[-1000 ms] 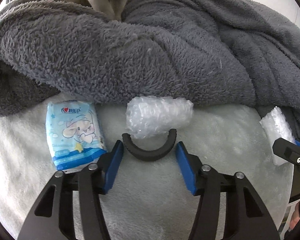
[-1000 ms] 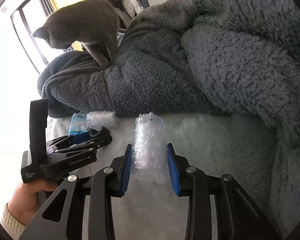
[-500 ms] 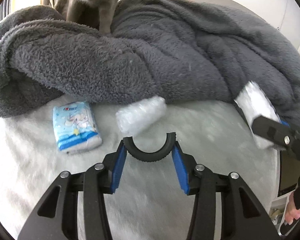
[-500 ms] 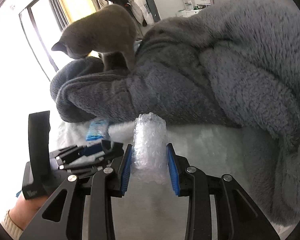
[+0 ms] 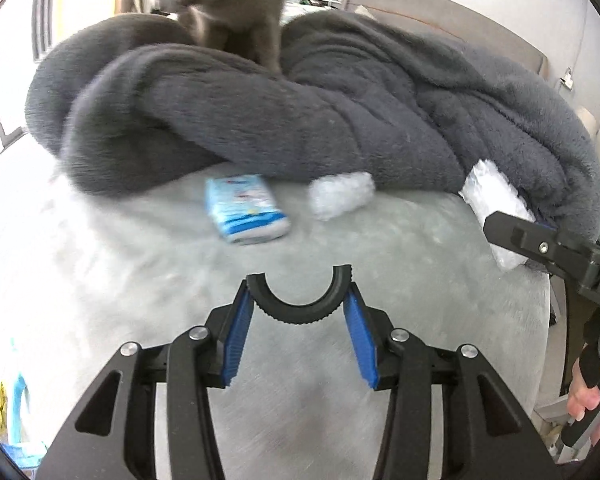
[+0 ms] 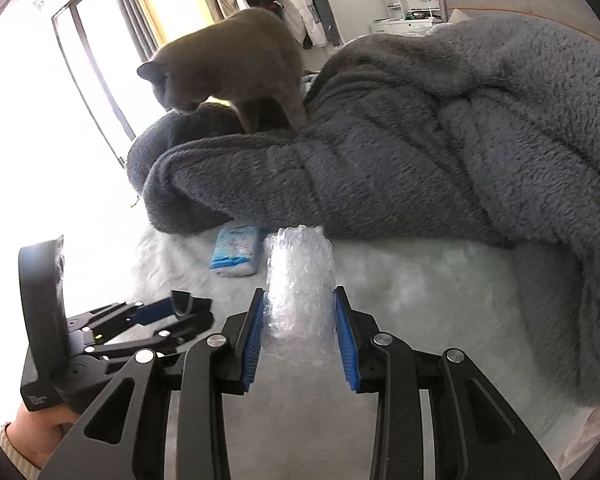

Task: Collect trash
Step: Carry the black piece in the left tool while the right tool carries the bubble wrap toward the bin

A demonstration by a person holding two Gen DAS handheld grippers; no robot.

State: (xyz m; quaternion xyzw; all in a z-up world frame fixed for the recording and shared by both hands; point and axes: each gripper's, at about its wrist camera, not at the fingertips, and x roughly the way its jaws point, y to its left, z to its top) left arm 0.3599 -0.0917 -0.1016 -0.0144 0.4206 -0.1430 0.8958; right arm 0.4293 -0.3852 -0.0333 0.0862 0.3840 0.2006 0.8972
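The right gripper (image 6: 299, 334) is pinching a roll of bubble wrap (image 6: 300, 284) between its jaws. The left gripper (image 5: 299, 334) is gripping a black half-ring (image 5: 299, 308), jaws partly spread. Another bubble wrap roll (image 5: 342, 199) is lying on the bed (image 5: 420, 264) at twelve o'clock from it, beside a blue tissue pack (image 5: 245, 208).

Two rolls of bubble wrap: one (image 6: 300, 280) clamped in a gripper, one (image 5: 342, 195) lying on the bed at the blanket's edge. One blue-and-white tissue pack (image 5: 246, 210). One black half-ring (image 5: 299, 300). One grey fleece blanket (image 6: 440, 140). One grey cat (image 6: 232, 68) (standing on the blanket). Two grippers, left (image 5: 299, 330) and right (image 6: 299, 334).
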